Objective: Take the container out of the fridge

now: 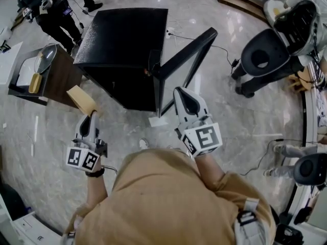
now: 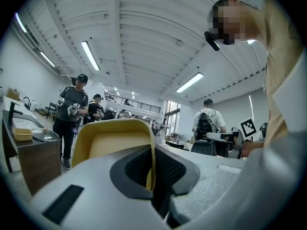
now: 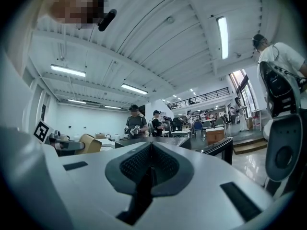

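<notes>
The container (image 1: 80, 99) is a shallow pale yellow tub. It hangs out in front of the black fridge (image 1: 122, 34), over the floor to its lower left. My left gripper (image 1: 89, 116) is shut on its rim. In the left gripper view the container (image 2: 112, 140) stands up between the jaws, with its wall pinched between the pads of that gripper (image 2: 151, 169). My right gripper (image 1: 185, 100) hovers just in front of the fridge's open door (image 1: 186, 55). In its own view the right gripper (image 3: 151, 166) is shut with nothing in it. The fridge's inside is dark and hidden.
A brown side table (image 1: 43, 78) with a tray and dish stands left of the fridge. People stand at the back left (image 1: 56, 9). A black round-based stand (image 1: 263, 57) and cables lie to the right. A white sheet (image 1: 157, 121) lies on the marble floor.
</notes>
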A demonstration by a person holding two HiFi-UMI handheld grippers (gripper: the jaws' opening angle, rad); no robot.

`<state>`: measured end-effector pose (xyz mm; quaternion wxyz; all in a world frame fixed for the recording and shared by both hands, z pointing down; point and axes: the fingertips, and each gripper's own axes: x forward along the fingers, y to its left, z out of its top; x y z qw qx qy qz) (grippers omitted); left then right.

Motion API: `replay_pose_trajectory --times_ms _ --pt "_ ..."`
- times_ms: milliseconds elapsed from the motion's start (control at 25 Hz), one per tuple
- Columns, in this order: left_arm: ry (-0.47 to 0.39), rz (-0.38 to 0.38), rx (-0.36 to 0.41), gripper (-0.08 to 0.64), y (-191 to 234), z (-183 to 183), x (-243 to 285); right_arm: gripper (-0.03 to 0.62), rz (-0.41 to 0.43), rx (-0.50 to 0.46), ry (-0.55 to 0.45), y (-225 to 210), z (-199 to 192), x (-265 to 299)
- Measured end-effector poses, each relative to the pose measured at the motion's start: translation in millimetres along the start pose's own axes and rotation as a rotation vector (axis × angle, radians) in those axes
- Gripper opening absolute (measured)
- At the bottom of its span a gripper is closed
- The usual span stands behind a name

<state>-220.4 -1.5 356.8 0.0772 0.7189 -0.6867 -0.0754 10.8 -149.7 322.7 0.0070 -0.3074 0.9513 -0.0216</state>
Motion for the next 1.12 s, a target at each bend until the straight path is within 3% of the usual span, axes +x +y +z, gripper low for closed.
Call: replay_pose_trajectory --times_ms 400,1120 --pt "-0.044 0.022 0.01 0.011 0.0 10.7 -26.4 0.003 0.007 -0.019 -0.013 11.6 5.8 -2.8" --pt "-0.066 0.024 0.015 0.011 -1.6 18.0 -29.4 0.003 -0.012 -0.019 -0.008 5.4 7.4 -6.5"
